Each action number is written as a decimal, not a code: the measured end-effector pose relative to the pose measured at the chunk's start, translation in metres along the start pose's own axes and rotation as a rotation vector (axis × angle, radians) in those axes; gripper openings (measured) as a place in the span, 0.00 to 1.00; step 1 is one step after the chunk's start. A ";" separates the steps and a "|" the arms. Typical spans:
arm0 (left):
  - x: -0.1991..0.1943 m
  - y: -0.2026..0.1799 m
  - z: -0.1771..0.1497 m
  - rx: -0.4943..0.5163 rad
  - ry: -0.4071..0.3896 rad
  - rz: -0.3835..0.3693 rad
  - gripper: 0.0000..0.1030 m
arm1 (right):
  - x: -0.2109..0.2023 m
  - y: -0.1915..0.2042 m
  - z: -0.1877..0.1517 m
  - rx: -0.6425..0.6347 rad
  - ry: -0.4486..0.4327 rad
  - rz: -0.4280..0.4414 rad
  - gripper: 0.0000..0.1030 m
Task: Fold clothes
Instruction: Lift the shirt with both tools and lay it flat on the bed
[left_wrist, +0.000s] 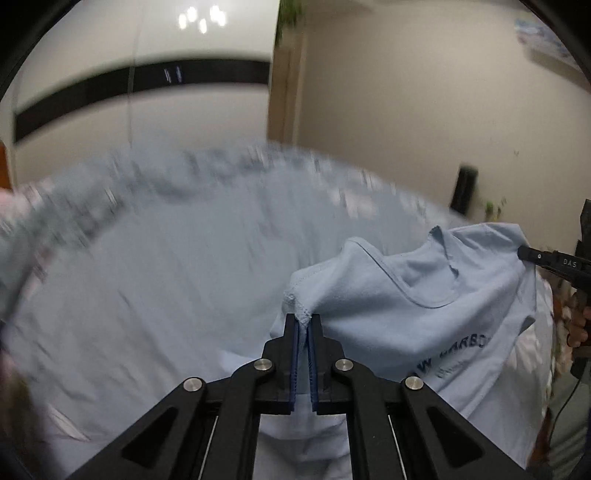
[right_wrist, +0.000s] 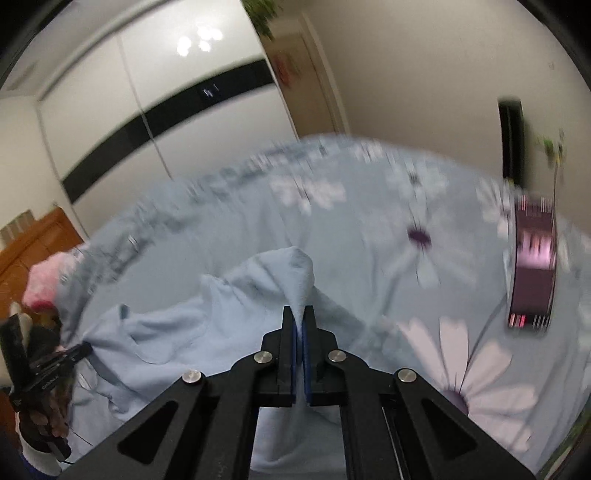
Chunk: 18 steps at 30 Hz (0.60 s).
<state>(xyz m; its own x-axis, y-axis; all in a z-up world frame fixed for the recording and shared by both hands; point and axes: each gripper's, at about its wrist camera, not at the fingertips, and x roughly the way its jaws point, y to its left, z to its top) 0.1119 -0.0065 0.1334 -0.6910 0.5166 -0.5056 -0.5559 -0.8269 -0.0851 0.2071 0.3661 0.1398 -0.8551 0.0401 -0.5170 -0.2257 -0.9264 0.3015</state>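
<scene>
A light blue T-shirt (left_wrist: 417, 317) with dark lettering hangs stretched between both grippers above a bed. My left gripper (left_wrist: 303, 321) is shut on a stitched corner of the shirt near one shoulder. In the left wrist view the right gripper (left_wrist: 524, 254) pinches the shirt's other shoulder at the far right. In the right wrist view my right gripper (right_wrist: 299, 314) is shut on a raised fold of the T-shirt (right_wrist: 177, 325). The left gripper (right_wrist: 83, 349) grips the cloth at the lower left there, held by a hand.
Below lies a pale blue bedsheet (right_wrist: 424, 229) printed with white daisies. A dark purple flat object (right_wrist: 532, 266) rests on the bed at right. White wardrobe doors (right_wrist: 166, 103) with a black band stand behind. A wooden cabinet (right_wrist: 33, 240) and something pink (right_wrist: 44, 280) sit at left.
</scene>
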 end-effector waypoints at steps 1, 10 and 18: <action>-0.018 0.000 0.008 0.008 -0.042 0.007 0.05 | -0.010 0.005 0.007 -0.004 -0.029 0.016 0.02; -0.182 -0.024 0.040 0.124 -0.359 0.068 0.05 | -0.121 0.049 0.029 -0.075 -0.270 0.142 0.02; -0.266 -0.022 0.084 0.198 -0.479 0.144 0.06 | -0.187 0.096 0.077 -0.175 -0.396 0.203 0.02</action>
<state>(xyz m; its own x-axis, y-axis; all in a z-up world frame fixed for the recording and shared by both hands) 0.2693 -0.1068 0.3420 -0.8743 0.4830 -0.0480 -0.4846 -0.8630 0.1432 0.3096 0.2987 0.3269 -0.9936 -0.0396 -0.1060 0.0168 -0.9780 0.2080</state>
